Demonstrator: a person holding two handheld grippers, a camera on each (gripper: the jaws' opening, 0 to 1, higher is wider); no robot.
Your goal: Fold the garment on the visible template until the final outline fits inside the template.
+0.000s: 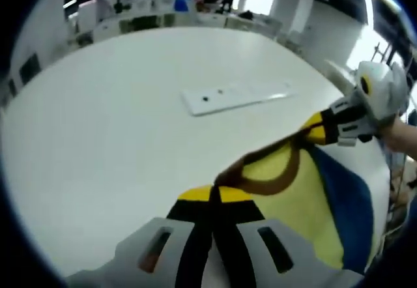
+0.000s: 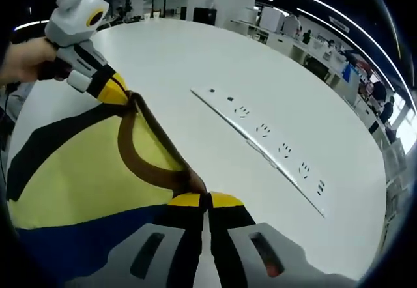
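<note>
Left tool [image 1: 214,200] | right tool [image 2: 206,203] | both clamp garment [image 2: 85,171] collar | writing: none legible

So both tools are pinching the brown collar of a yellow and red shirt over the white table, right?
Not quite: the shirt is yellow and dark blue, not red, as the right gripper view shows. The rest holds: the left tool and the right tool each pinch the brown collar over the white table.

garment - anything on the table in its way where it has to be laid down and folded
Nothing visible blocks it. Both grippers are shut on the garment's brown collar. The only other thing on the white table is a flat power strip, off beyond the collar.
</note>
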